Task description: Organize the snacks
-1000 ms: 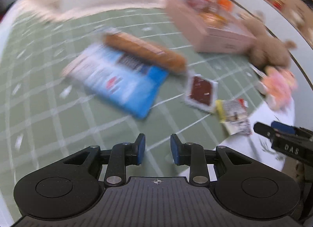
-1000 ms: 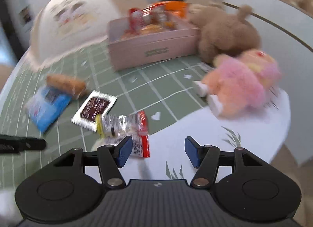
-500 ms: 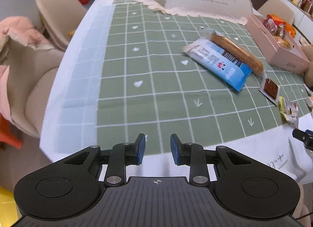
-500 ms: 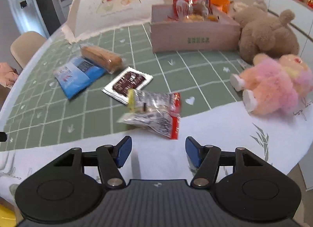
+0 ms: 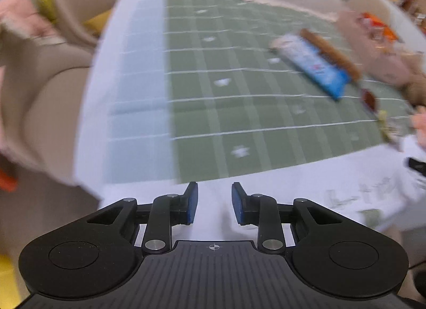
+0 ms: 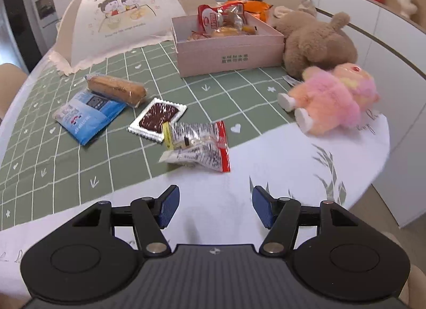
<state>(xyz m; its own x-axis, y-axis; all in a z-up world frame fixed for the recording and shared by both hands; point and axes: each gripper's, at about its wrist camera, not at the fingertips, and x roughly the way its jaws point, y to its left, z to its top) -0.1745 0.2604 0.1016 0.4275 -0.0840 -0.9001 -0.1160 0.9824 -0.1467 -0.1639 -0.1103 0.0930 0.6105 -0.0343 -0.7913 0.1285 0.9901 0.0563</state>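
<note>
Loose snacks lie on the green checked tablecloth (image 6: 80, 154): a blue packet (image 6: 89, 114), a brown bread roll (image 6: 117, 90), a dark chocolate sachet (image 6: 157, 118) and two clear red-ended packets (image 6: 198, 144). A pink box (image 6: 229, 48) at the back holds several snacks. My right gripper (image 6: 214, 206) is open and empty over the table's white front edge, just short of the clear packets. My left gripper (image 5: 214, 204) is open, narrowly, and empty at the table's front left edge; the blue packet (image 5: 314, 65) and the roll (image 5: 330, 53) show far right, blurred.
A brown teddy (image 6: 316, 40) and a pink plush toy (image 6: 332, 98) lie right of the box. A white mesh food cover (image 6: 125, 16) stands at the back left. Beige chairs (image 5: 40, 90) stand left of the table.
The right view has moved closer to the snacks and a little left. The left view has swung and is blurred by motion. Both grippers remain open and empty.
</note>
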